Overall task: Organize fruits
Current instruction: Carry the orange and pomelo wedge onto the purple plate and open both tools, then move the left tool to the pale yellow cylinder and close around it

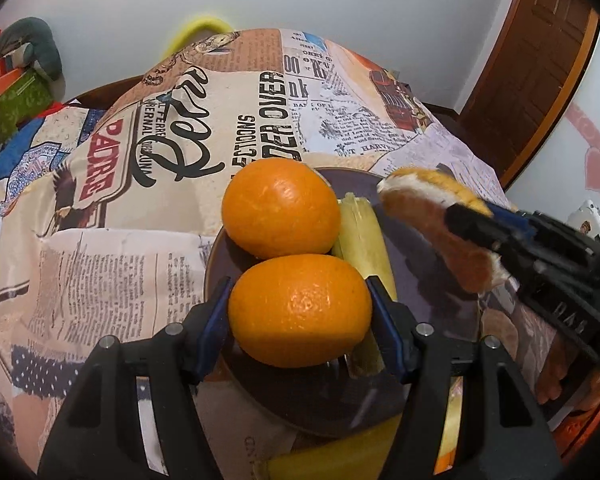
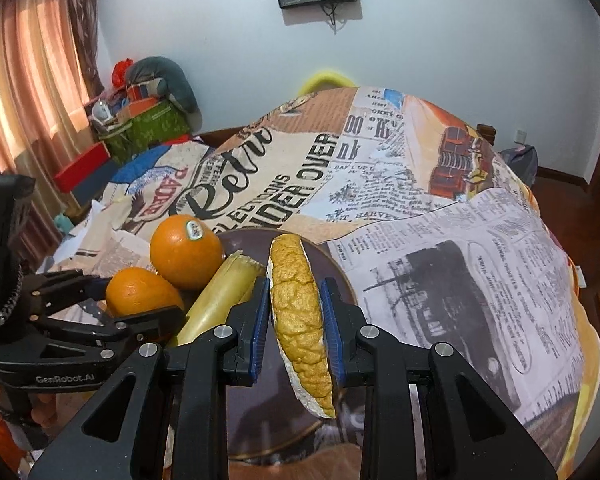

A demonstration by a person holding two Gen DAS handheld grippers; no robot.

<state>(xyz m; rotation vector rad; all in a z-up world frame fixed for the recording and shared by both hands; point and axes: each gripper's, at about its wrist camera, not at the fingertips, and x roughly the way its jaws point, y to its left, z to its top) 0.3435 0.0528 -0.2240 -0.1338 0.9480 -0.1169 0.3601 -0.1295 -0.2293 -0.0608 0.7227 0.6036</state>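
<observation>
A dark plate [image 1: 432, 292] [image 2: 332, 264] lies on the newspaper-print tablecloth. On it are two oranges and a pale yellow-green stalk [image 1: 364, 236] [image 2: 220, 296]. My left gripper [image 1: 300, 316] is shut on the near orange [image 1: 300, 312] [image 2: 140, 292], low over the plate. The far orange [image 1: 280, 208] [image 2: 186, 252] touches it and carries a sticker. My right gripper [image 2: 296, 316] [image 1: 476, 228] is shut on a wedge of melon with rough yellow rind [image 2: 298, 312] [image 1: 432, 204], held above the plate's right side.
The tablecloth [image 1: 180, 140] [image 2: 460, 240] covers a rounded table that drops off at the right. Boxes and a grey cushion [image 2: 148, 100] are stacked at the far left near a curtain. A yellow chair back [image 1: 200, 28] stands behind the table.
</observation>
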